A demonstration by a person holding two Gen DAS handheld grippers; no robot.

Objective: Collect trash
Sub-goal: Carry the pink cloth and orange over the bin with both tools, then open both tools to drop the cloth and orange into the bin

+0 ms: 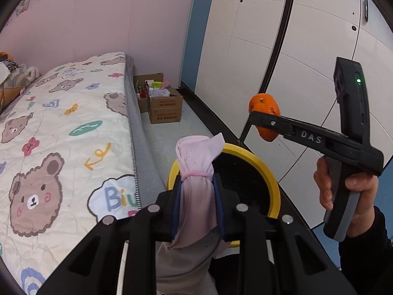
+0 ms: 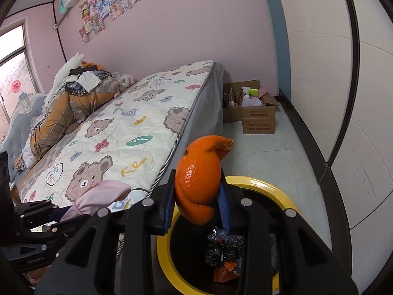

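My left gripper (image 1: pixel 197 191) is shut on a pink cloth bundle (image 1: pixel 196 172) tied with a pink band, held above the near rim of a yellow-rimmed bin (image 1: pixel 260 164). In the left wrist view my right gripper (image 1: pixel 264 119) is up to the right, shut on an orange peel (image 1: pixel 265 104), with a hand (image 1: pixel 343 191) on its handle. The right wrist view has the orange peel (image 2: pixel 199 179) pinched between the blue pads of the right gripper (image 2: pixel 197 201), right over the bin (image 2: pixel 277 191). Crumpled trash (image 2: pixel 226 250) lies inside. The pink bundle (image 2: pixel 98 196) shows at lower left.
A bed with a bear-print quilt (image 1: pixel 61 127) fills the left, with piled bedding (image 2: pixel 73 103) at its head. Open cardboard boxes (image 1: pixel 164 103) stand on the floor at the pink wall. White wardrobe doors (image 1: pixel 294 49) run along the right of a narrow strip of floor (image 2: pixel 265 152).
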